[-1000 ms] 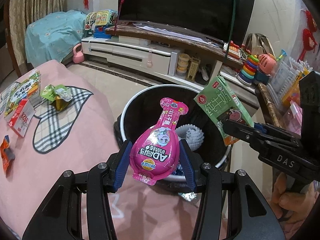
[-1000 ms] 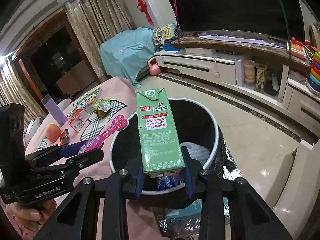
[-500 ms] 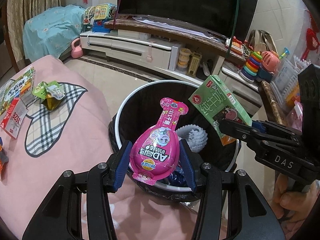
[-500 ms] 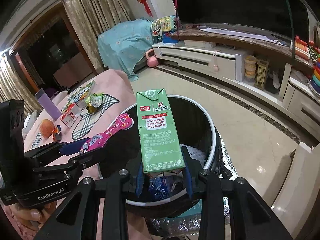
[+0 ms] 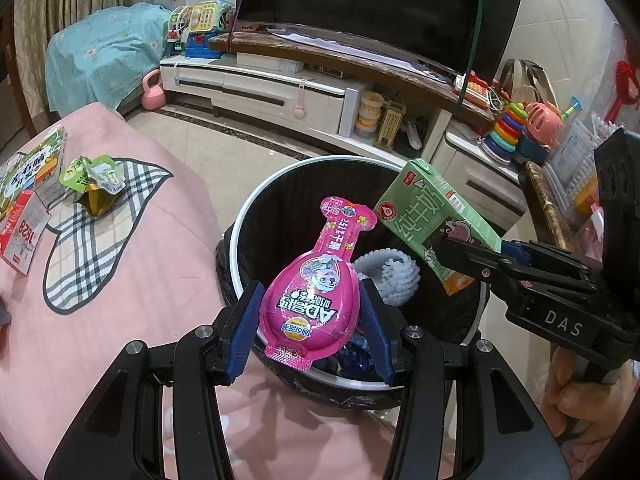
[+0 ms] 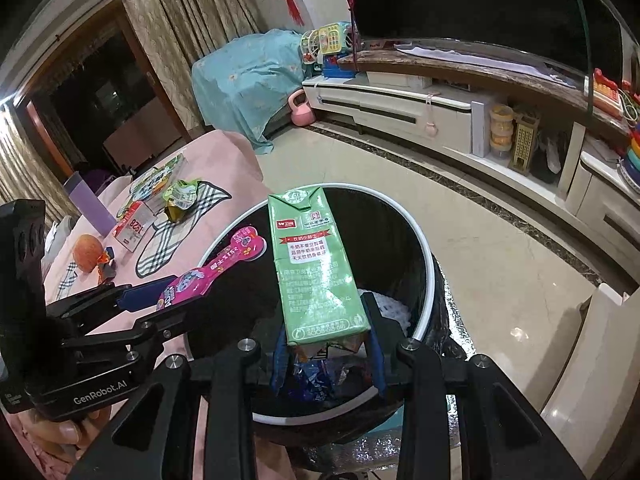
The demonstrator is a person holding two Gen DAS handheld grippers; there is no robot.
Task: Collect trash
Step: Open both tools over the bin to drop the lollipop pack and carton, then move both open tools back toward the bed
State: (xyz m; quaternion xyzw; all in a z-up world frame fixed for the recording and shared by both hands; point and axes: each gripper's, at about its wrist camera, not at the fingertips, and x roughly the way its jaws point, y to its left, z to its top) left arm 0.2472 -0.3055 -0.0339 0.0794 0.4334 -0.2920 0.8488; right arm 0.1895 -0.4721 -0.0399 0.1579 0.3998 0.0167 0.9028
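- Left gripper [image 5: 310,316]: fingers clenched on the pink egg-shaped snack pack [image 5: 316,288], blue pads pressing its wide belly from both sides.
- The pack's long axis runs from the fingers up and slightly right in the left wrist view; its narrow neck points away from the gripper, out over the dark mouth of the trash bin [image 5: 256,208].
- Right gripper [image 6: 326,344]: fingers clenched on the bottom end of the green milk carton [image 6: 316,264]; the carton's long axis stands straight away from the fingers, gabled top farthest out.
- In the right wrist view the carton sits mid-frame, its length over the bin opening; the white bin rim curves behind it and to its right.
- Key relation: both items hang above the bin mouth, not over the pink-covered counter [image 5: 120,280] at the left of the frame. The bin lies below and ahead of both sets of fingers.
- Pack base sits close to the bin's near rim; the carton reaches in from the right of the left wrist view, further over the opening. My judgement: the carton has the cleaner drop, while the pack may want a small push forward so its wide end clears the rim.
- Inside the bin: a white foam net [image 5: 390,276] and blue wrappers, so the bin is partly filled.
- More trash remains on the counter, upper left: a crumpled green wrapper [image 5: 90,182] and a red-and-white box [image 5: 24,236].
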